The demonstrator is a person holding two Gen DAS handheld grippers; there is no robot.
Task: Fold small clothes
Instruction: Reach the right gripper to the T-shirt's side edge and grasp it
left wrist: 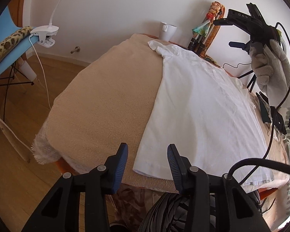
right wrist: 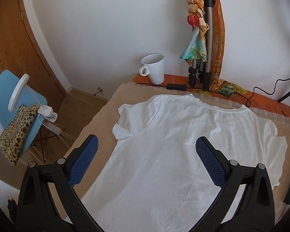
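Observation:
A white T-shirt (left wrist: 199, 104) lies flat on a table covered with a beige towel (left wrist: 106, 100). Its collar points to the far wall and its hem to the near edge. My left gripper (left wrist: 147, 154) hovers over the hem's left corner, jaws apart, its blue pads not pressing on anything. My right gripper (right wrist: 146, 139) hangs wide open above the chest of the T-shirt (right wrist: 174, 135), whose left sleeve (right wrist: 123, 129) is rumpled. In the left wrist view the right gripper (left wrist: 224, 33) is held up at the far right by a gloved hand (left wrist: 268, 71), with nothing between its fingers.
A white mug (right wrist: 154, 69) and a folded tripod draped with a coloured scarf (right wrist: 201, 38) stand at the table's far edge, with a black cable and adapter (right wrist: 176, 86). A blue chair (right wrist: 2, 96) with leopard-print fabric and a clip-on lamp (right wrist: 46, 112) stands left, over wooden floor.

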